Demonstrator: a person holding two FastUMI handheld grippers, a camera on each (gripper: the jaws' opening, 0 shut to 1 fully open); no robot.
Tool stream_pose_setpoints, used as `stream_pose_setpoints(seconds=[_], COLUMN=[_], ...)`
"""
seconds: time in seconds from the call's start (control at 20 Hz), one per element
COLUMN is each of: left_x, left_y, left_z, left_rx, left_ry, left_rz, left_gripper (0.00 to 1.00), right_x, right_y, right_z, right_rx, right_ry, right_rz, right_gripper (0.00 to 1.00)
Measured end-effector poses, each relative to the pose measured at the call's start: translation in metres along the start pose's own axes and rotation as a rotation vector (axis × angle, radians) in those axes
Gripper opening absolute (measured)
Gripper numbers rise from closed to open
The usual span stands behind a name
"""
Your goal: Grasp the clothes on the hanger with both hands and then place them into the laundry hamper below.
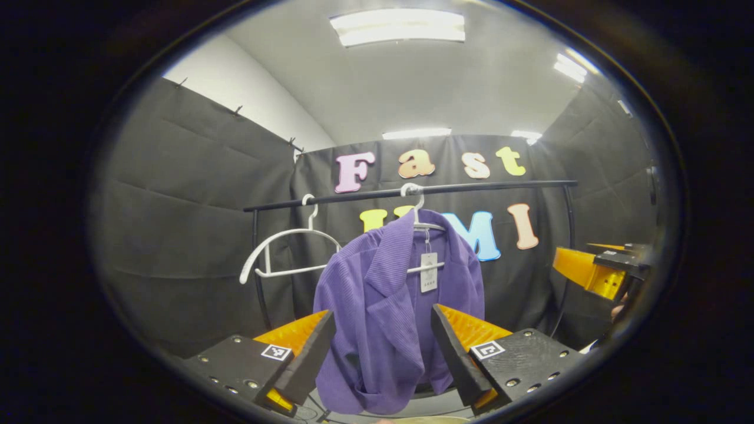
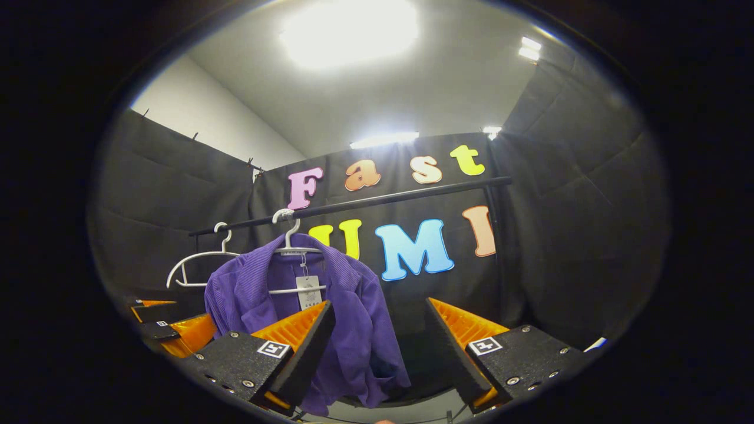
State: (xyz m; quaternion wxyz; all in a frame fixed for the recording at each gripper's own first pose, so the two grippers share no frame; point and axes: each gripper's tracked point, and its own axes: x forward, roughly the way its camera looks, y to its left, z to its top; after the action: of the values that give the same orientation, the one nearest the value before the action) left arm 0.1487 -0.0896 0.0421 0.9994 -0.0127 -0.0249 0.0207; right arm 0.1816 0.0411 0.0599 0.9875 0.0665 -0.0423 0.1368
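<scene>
Approach step: both grippers face the hanging purple shirt, neither one holding it.

The left gripper (image 1: 383, 347) and right gripper (image 2: 377, 347) gape open, empty. The purple shirt (image 1: 377, 294) hangs at lower centre from a white hanger (image 1: 419, 219) on the rail (image 1: 471, 187), long axis vertical, collar up. Next, I judge, each must close on a shoulder.

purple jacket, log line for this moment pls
purple jacket on hanger | rail | left gripper open | right gripper open | not grasped
</scene>
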Motion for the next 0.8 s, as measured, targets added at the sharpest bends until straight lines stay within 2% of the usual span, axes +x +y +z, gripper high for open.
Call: stream_pose_setpoints(seconds=[0.3,0.8], left_x=[0.043,0.099], left_y=[-0.016,-0.014], left_z=[-0.005,-0.025], left_rx=[0.001,0.025], left_ry=[-0.005,0.005], left_rz=[0.032,0.130], left_gripper=[0.99,0.99], right_x=[0.047,0.120], right_y=[-0.002,0.024], right_z=[-0.010,-0.027], right_rx=[0.004,0.009], right_ry=[-0.008,-0.003], right_rz=[0.037,0.169], right_gripper=[0.94,0.94])
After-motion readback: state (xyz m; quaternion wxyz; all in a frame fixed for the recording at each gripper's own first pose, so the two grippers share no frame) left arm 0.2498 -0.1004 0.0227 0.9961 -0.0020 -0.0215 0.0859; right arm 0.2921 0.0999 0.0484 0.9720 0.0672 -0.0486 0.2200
